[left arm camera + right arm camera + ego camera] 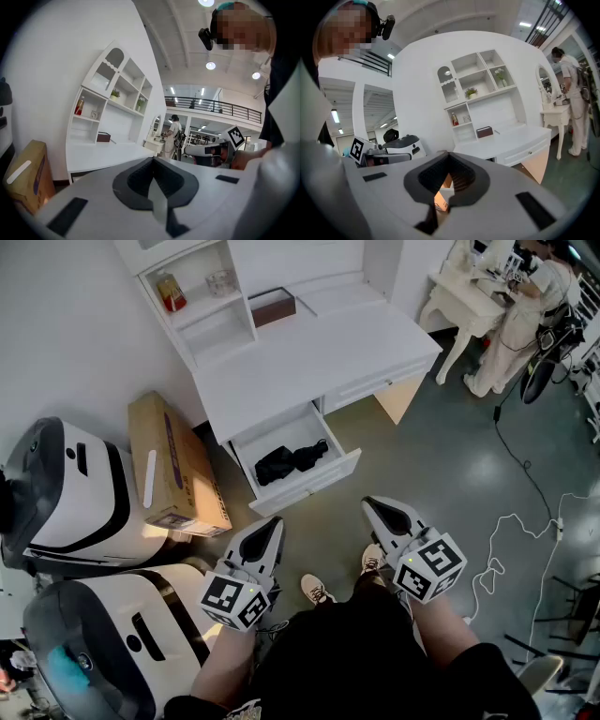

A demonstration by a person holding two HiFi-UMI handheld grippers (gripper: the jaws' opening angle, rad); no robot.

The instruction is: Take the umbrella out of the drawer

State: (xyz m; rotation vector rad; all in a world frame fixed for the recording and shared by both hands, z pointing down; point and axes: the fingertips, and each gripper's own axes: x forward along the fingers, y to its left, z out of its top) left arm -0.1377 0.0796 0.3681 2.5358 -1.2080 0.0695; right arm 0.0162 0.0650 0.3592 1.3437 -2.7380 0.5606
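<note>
A black folded umbrella (291,461) lies in the open white drawer (305,486) under the white desk (319,357). Both grippers hang over the floor in front of the drawer, well short of it. My left gripper (274,525) is shut with nothing held; in the left gripper view its jaws (152,163) meet over the desk top (105,155). My right gripper (376,506) is also shut and empty. In the right gripper view its gripper (447,155) points toward the desk (520,138). Neither gripper view shows the umbrella.
A cardboard box (176,465) leans on the wall left of the drawer. Two white machines (75,488) (108,634) stand at the left. My shoes (317,592) are below the grippers. A white cable (520,526) trails on the floor at right. A person (530,292) works at a far table.
</note>
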